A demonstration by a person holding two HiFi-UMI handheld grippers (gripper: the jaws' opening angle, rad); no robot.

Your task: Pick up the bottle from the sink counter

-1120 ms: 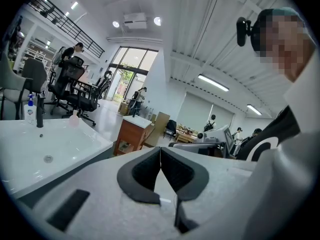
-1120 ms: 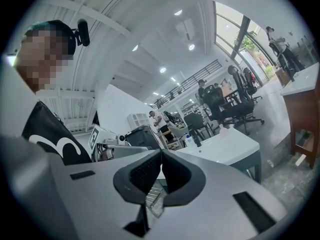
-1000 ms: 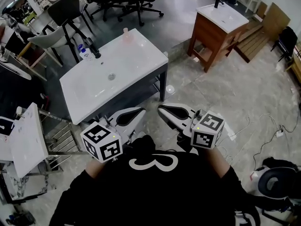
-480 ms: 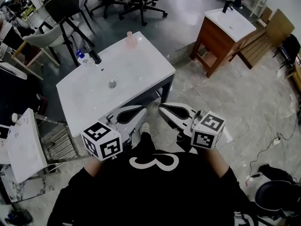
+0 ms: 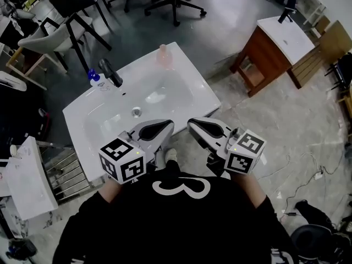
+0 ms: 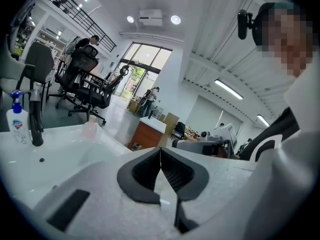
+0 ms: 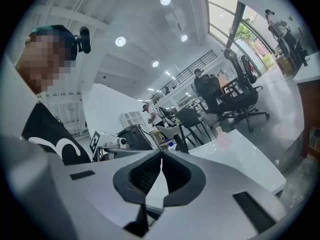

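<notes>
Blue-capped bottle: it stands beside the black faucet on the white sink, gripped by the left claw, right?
No: the blue-capped bottle stands beside the black faucet on the white sink, but the left claw is shut on nothing, away from it; the head view shows this.

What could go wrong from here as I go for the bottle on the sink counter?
The left tongs and right tongs are both shut and empty, so either would likely shove a bottle rather than grip it. The blue-capped bottle stands close beside the black faucet, which may block the tongs. The pink bottle at the far edge might be pushed off.
</notes>
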